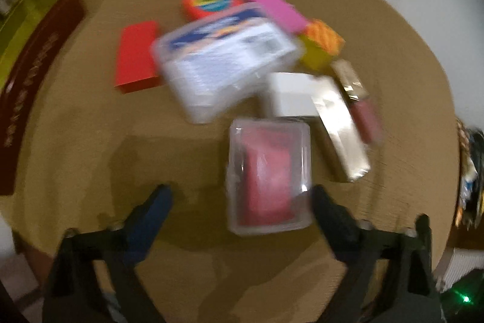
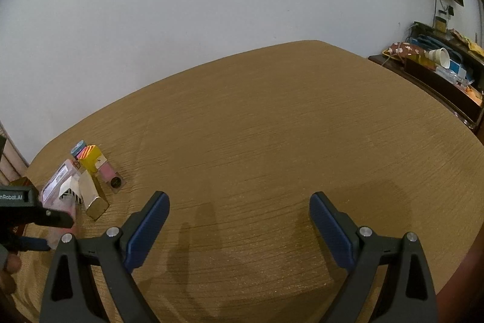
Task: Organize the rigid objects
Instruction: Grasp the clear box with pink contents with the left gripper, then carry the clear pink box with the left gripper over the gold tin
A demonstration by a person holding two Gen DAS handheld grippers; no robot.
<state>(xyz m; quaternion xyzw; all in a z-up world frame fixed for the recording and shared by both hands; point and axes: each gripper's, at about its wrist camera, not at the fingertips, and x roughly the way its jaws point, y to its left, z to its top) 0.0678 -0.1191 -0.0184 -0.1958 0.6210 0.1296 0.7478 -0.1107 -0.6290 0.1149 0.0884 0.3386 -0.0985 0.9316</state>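
Left gripper (image 1: 240, 197) over the pile, right gripper (image 2: 239, 206) over bare table (image 2: 287, 126).

Both spread wide, gripping nothing. The blurred left view alone shows a clear case (image 1: 269, 174) with a red insert between its fingers, right side touching or nearly, plus a red card (image 1: 136, 56); the right view only glimpses the boxes (image 2: 87, 183) far left.
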